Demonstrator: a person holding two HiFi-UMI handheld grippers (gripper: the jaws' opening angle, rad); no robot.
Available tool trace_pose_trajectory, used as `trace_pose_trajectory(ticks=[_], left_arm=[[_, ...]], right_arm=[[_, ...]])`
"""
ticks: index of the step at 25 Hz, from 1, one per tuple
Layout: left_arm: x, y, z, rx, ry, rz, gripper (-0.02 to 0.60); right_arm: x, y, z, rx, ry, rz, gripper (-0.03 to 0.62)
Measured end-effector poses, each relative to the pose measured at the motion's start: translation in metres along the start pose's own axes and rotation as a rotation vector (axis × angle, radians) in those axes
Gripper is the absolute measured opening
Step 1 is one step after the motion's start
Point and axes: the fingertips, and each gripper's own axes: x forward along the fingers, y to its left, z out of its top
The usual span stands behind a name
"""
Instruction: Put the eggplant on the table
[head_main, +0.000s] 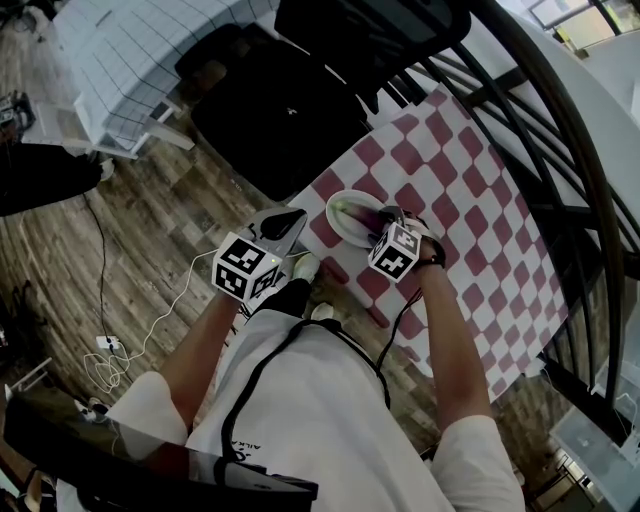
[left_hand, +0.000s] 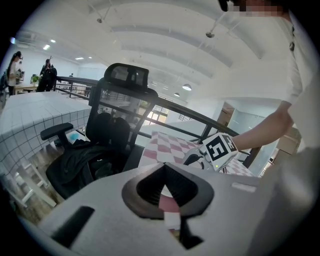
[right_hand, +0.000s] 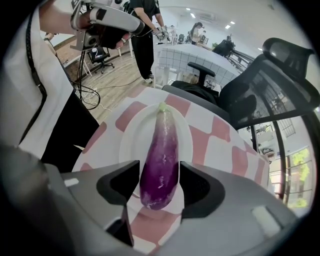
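Two arms (head_main: 445, 330) extended (right gripper (right_hand: 160, 170) clasps eggplant (right_hand: 161, 150)).

Purple eggplant (right_hand: 160, 160), white plate (right_hand: 131, 135), red-white checked tablecloth (right_hand: 220, 127).

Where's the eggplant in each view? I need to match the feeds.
Head view: eggplant on the white plate, centre, at the right gripper.
Left gripper view: not in it.
Right gripper view: centre, between the jaws, over the plate.
Shared landmark: the red-and-white checked cloth.
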Motion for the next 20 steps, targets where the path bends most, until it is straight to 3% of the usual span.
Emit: trace_pose_trajectory(ticks=[20], left_arm=[[0.002,-0.021,0.007,0.027,-0.007,-0.005,0.006]], right_arm=[[-0.027,-0.005,0.004,0.088,-0.106,-0.037,0.273]])
